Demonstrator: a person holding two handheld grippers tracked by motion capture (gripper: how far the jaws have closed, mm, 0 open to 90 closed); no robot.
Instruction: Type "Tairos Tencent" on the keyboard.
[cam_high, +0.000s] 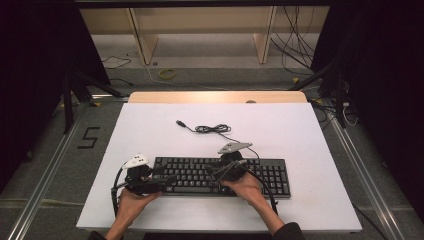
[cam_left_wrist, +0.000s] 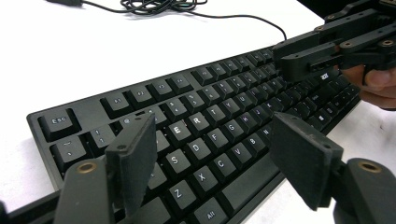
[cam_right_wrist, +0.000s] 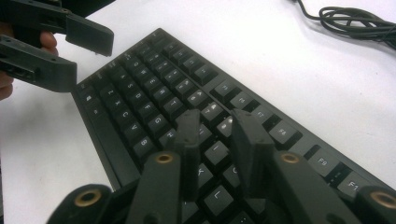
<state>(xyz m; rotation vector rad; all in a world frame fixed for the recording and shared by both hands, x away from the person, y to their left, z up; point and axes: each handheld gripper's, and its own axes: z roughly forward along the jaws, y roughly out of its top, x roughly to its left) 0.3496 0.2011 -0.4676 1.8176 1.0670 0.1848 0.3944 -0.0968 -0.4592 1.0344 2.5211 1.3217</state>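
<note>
While over the keyboard (cam_high: 222, 176) (black) | left claw (cam_left_wrist: 215, 154) gapes wide | right claw (cam_right_wrist: 217, 140) narrowly open, gripping nothing

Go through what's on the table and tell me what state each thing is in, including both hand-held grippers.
Keyboard: flat on the white table, keys up, unplugged.
Keyboard cable: partly coiled behind the keyboard, USB plug lying free.
Left hand-held gripper: open, jaws wide apart over the keyboard's left keys, nothing gripped.
Right hand-held gripper: jaws narrowed with a small gap, over the middle keys, nothing gripped.
</note>
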